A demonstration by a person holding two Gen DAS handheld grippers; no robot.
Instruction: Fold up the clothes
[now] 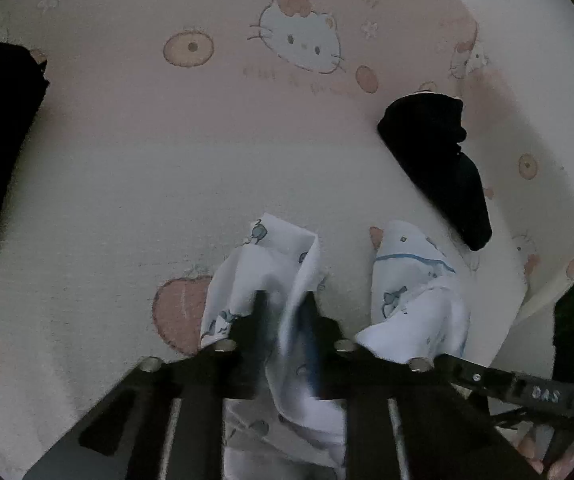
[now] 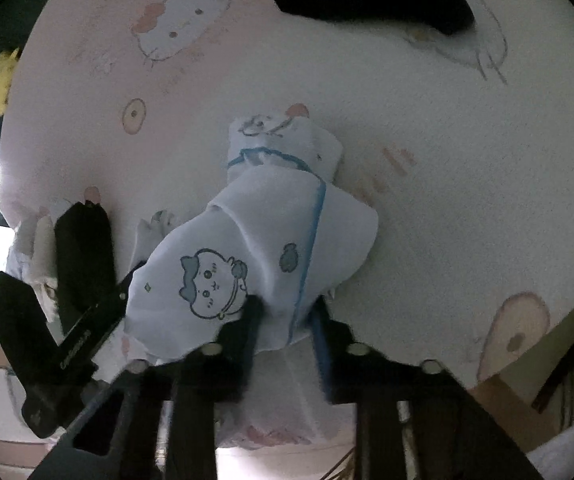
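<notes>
A white garment [image 2: 263,240] with blue piping and small cartoon prints hangs bunched between 2 tools above a pink-and-white cartoon-cat blanket [image 1: 167,160]. The left hand-held gripper [image 1: 283,300] pinches one part of the cloth between narrowed fingers; the right hand-held gripper [image 2: 283,308] clamps another part the same way. The garment is lifted, crumpled and creased, not laid flat, so no finished fold shows. It could be on its way to being spread out or carried between folds. A dark garment [image 1: 443,160] lies on the blanket to the far right, its folding state unclear.
</notes>
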